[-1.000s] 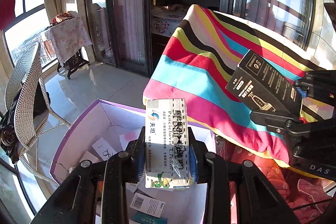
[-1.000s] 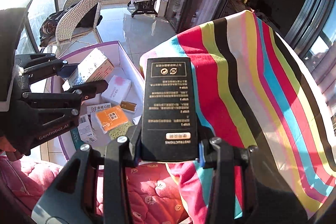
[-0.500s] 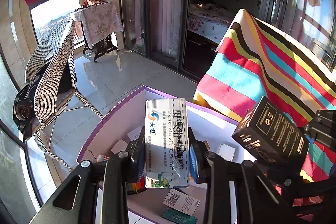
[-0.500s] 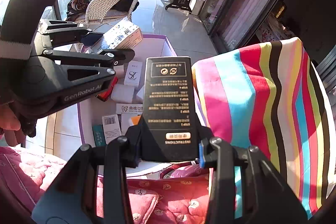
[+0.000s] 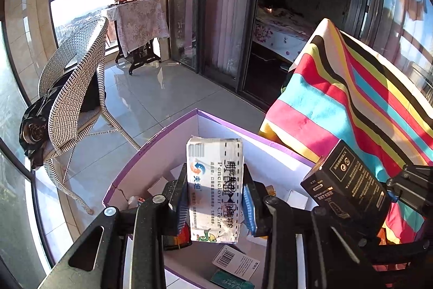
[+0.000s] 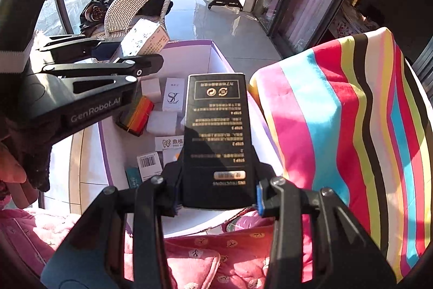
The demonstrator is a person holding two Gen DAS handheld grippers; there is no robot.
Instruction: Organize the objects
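Sunlit balcony, both tools loaded over an open purple-edged box [image 5: 151, 151]. Far left of the left tool [image 5: 215, 203], a wicker chair [image 5: 78, 88] w/ dark clothes on its seat stands on the tiled floor; beyond it, a small cloth-draped stand [image 5: 138, 20] by the window. The left tool is clamped on a white carton [image 5: 215, 186], held upright betw. its blue-padded fingers [image 5: 249, 205], above the box interior. Below and ahead of that tool, inside the box: a barcoded pack [image 5: 235, 262] and a teal pack [image 5: 230, 282] near the front wall.

To its right, the right tool [image 6: 217, 197] grips a black carton [image 6: 217, 137] w/ gold print by its lower end, long axis pointing away from the camera, hanging over the box's right side. Ahead-left of the right tool, on the box floor: a red-orange pack [image 6: 138, 114], a white "SZ" pack [image 6: 173, 95], several plain white packs. Just right of the right tool, a striped blanket [image 6: 338, 126] rises beside the box; under the tool, a pink quilt [image 6: 216, 253].
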